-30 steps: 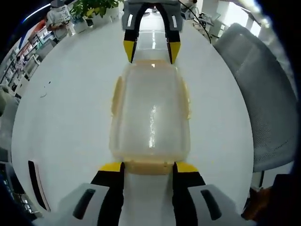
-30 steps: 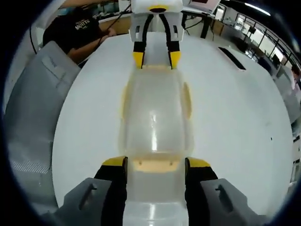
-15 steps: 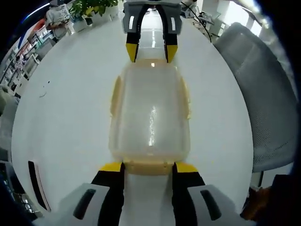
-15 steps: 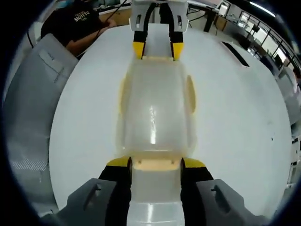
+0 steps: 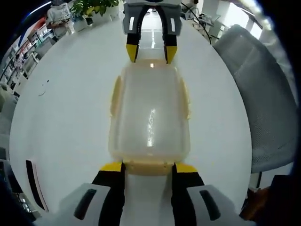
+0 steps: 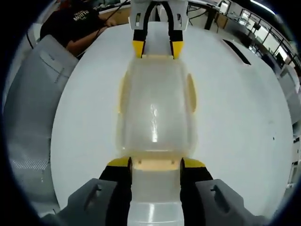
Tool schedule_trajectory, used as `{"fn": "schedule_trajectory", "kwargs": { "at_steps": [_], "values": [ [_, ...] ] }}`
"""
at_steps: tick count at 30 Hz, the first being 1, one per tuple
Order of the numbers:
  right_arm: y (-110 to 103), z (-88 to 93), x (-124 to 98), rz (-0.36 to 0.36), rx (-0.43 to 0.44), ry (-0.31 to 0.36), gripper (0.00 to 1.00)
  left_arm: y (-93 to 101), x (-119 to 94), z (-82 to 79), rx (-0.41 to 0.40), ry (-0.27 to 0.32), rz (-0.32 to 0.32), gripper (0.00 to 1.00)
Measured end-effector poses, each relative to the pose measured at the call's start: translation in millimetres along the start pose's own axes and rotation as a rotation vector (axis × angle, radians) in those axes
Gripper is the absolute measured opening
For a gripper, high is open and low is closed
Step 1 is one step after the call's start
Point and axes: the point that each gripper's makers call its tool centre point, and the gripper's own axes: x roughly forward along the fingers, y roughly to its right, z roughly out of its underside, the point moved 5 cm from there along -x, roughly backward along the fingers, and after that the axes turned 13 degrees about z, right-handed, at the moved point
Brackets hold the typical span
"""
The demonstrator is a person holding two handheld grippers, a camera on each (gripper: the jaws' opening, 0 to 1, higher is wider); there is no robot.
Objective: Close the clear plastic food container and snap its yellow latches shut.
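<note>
The clear plastic container (image 5: 149, 113) (image 6: 155, 108) lies on the white table (image 5: 70, 103) with its lid on. Pale yellow side latches (image 5: 115, 96) (image 6: 191, 94) lie along its long sides. My left gripper (image 5: 148, 168) is at one short end, its yellow-tipped jaws pressed against both ends of the yellow end latch (image 5: 149, 165). My right gripper (image 6: 155, 164) grips the opposite end latch (image 6: 156, 164) the same way. Each gripper appears at the far end in the other's view: the right gripper (image 5: 150, 52) in the left gripper view and the left gripper (image 6: 157, 48) in the right.
A grey chair (image 5: 256, 103) (image 6: 33, 103) stands close to the table edge beside the container. A person in a black shirt (image 6: 77, 26) sits at the far edge. A dark slot-like strip (image 5: 32, 181) (image 6: 235, 52) lies on the table. Potted plants (image 5: 91, 7) stand beyond.
My right gripper's jaws have narrowed onto the end latch. The left gripper and the container have stayed put.
</note>
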Motion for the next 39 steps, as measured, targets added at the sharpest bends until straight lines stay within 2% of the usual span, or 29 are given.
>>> {"fn": "schedule_trajectory", "kwargs": {
  "at_steps": [12, 23, 30, 39],
  "values": [
    [0, -1.0, 0, 0.008, 0.001, -0.023, 0.36, 0.3, -1, 0.6, 0.014, 0.019, 0.007, 0.32],
    [2, -3.7, -9, 0.001, -0.008, 0.029, 0.36, 5.9, -11, -2.3, -0.008, 0.01, -0.007, 0.32],
    [5, -4.0, -29, 0.005, -0.029, 0.073, 0.36, 16.4, -26, -13.9, -0.028, 0.019, -0.025, 0.32],
    [9, 5.7, -64, 0.023, -0.044, 0.116, 0.36, 29.0, -45, -44.2, -0.026, 0.02, -0.064, 0.32]
  ]
}}
